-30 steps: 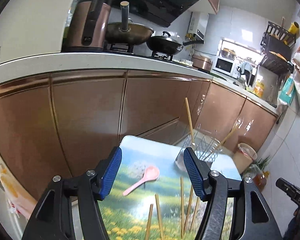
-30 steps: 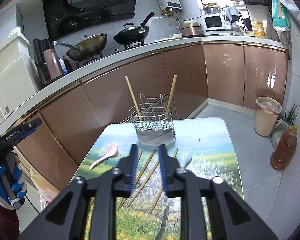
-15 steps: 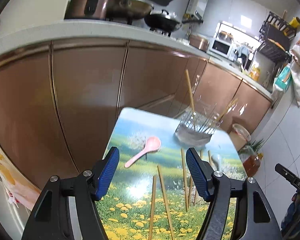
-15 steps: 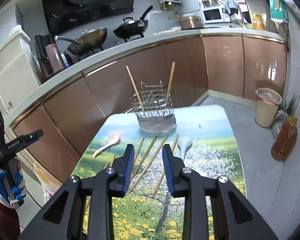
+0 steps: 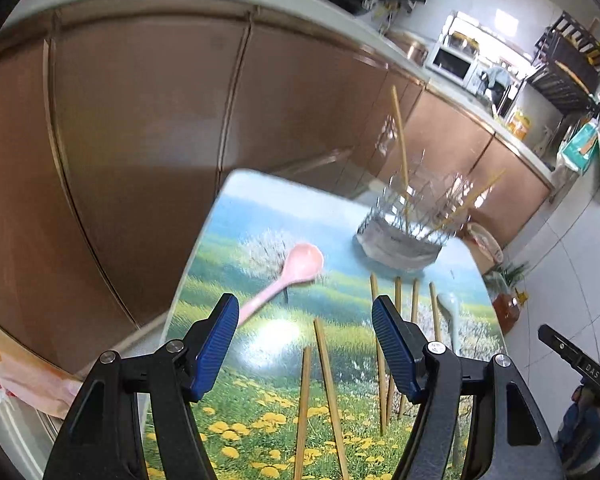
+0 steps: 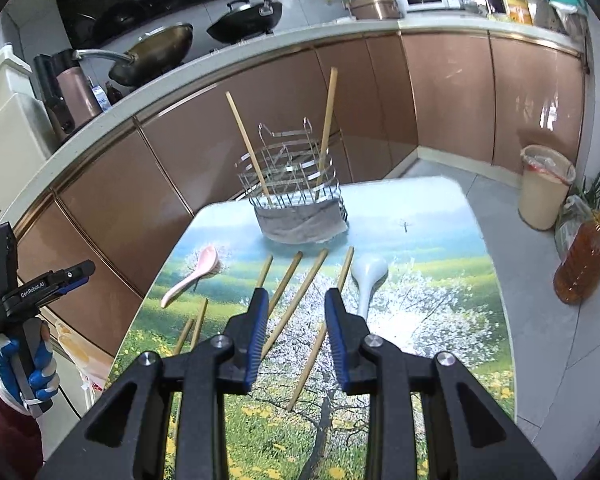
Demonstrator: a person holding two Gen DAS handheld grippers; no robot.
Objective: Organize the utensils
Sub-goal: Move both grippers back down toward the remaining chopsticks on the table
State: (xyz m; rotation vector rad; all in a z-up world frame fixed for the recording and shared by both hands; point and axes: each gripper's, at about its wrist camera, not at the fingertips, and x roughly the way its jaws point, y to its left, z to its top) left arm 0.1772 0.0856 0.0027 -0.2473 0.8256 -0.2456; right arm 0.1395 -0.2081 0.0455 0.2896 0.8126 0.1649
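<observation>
A table [image 6: 440,320] with a landscape print carries a wire utensil basket [image 6: 296,188] [image 5: 408,224] with two chopsticks standing in it. Several loose chopsticks [image 6: 286,282] [image 5: 328,380] lie in front of the basket. A pink spoon [image 5: 296,268] [image 6: 196,276] lies to their left and a white spoon [image 6: 368,276] [image 5: 450,308] to their right. My left gripper [image 5: 304,308] hangs open above the near left part of the table, empty. My right gripper [image 6: 296,296] stands narrowly open over the chopsticks, with nothing held.
Copper-coloured cabinets [image 6: 260,120] run close behind the table under a counter with woks [image 6: 156,52]. A bin [image 6: 544,188] and an oil bottle [image 6: 580,260] stand on the floor to the right. A gloved hand [image 6: 24,368] holds the left gripper beside the table.
Both grippers have sunk and tipped down toward the table, so the utensils loom larger. The left jaws stand slightly wider. Nothing on the table has moved.
</observation>
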